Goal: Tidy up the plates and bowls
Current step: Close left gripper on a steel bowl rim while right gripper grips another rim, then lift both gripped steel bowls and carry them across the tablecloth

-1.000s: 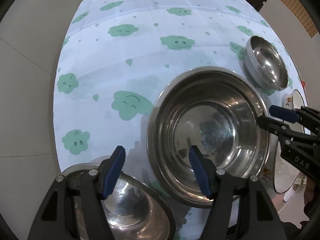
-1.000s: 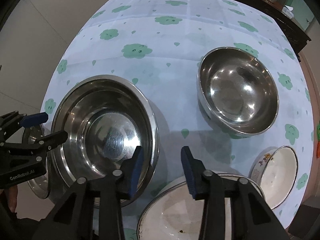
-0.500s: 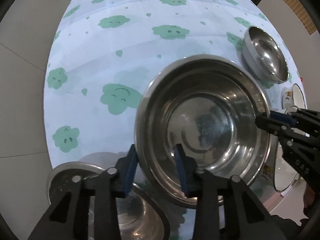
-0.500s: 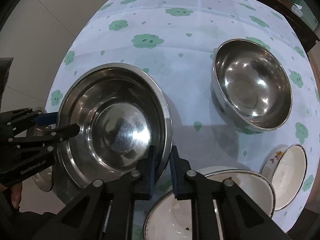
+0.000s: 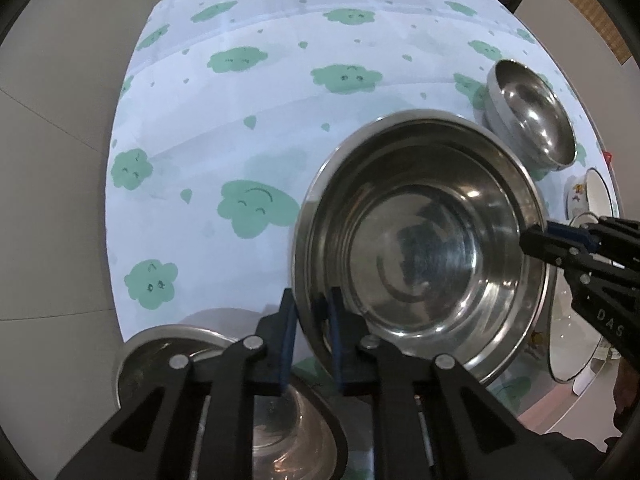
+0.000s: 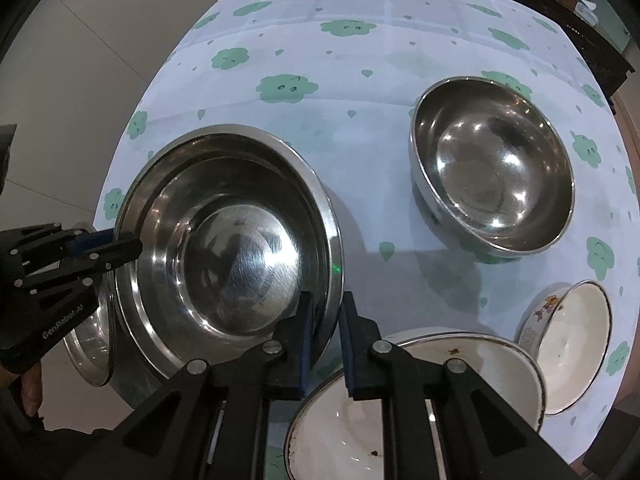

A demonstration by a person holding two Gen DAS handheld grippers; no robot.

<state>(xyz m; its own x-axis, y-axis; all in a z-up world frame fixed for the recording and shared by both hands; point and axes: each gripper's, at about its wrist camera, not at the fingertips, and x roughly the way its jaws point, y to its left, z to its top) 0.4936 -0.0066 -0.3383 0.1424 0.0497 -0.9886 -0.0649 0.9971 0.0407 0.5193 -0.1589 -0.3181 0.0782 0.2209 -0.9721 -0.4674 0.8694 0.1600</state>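
The left gripper [image 5: 310,340] has just closed on the large steel bowl's [image 5: 420,248] left rim; the right gripper [image 6: 324,340] pinches the opposite rim, bowl level between them.

Left gripper [image 5: 310,338] is pointing straight down, its jaws just having closed, pinching a rim between the blue pads. Right gripper [image 6: 325,338] is tilting steeply downward, clamping the opposite rim, jaws nearly together.
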